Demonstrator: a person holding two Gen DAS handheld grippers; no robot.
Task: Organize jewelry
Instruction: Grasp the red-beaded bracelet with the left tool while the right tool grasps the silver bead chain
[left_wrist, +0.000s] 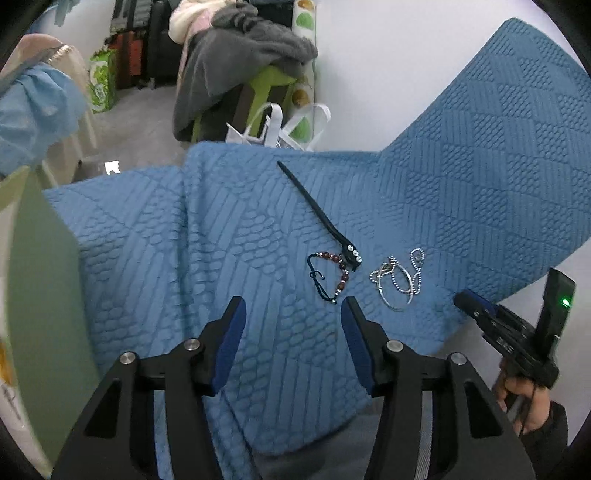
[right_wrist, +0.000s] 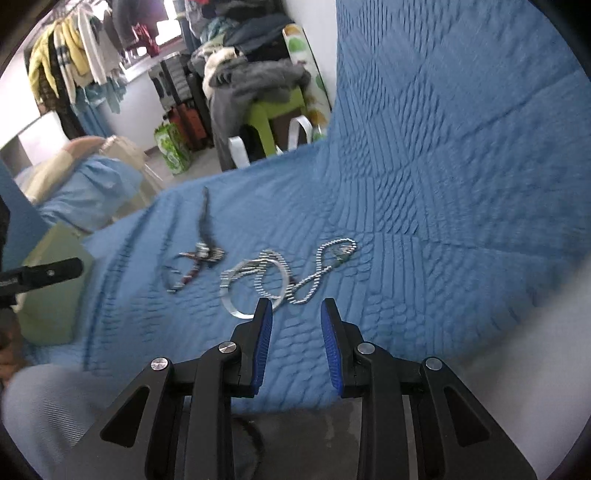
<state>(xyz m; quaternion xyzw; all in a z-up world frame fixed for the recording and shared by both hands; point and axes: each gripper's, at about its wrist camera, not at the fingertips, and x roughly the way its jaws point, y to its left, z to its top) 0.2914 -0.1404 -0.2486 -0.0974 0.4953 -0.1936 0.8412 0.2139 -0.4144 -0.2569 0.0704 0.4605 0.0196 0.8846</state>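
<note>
left gripper (left_wrist: 293, 310): wide, empty | right gripper (right_wrist: 297, 310): narrow, empty | bangle (right_wrist: 255, 286) | readable writing: cannot tell

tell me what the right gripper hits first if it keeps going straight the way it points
Most likely the silver bangle tangled with the bead chain on the blue quilt, just ahead of the right gripper; motion blur makes depth uncertain.

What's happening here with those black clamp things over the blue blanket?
A person holds a two-finger gripper in each hand above a blue quilted cover where jewelry lies loose. The left gripper hangs open just short of a dark cord bracelet with red beads and a long black hair stick. The right gripper is open too, narrower, near a silver bangle tangled with a silver ball chain. Neither gripper holds anything.
</note>
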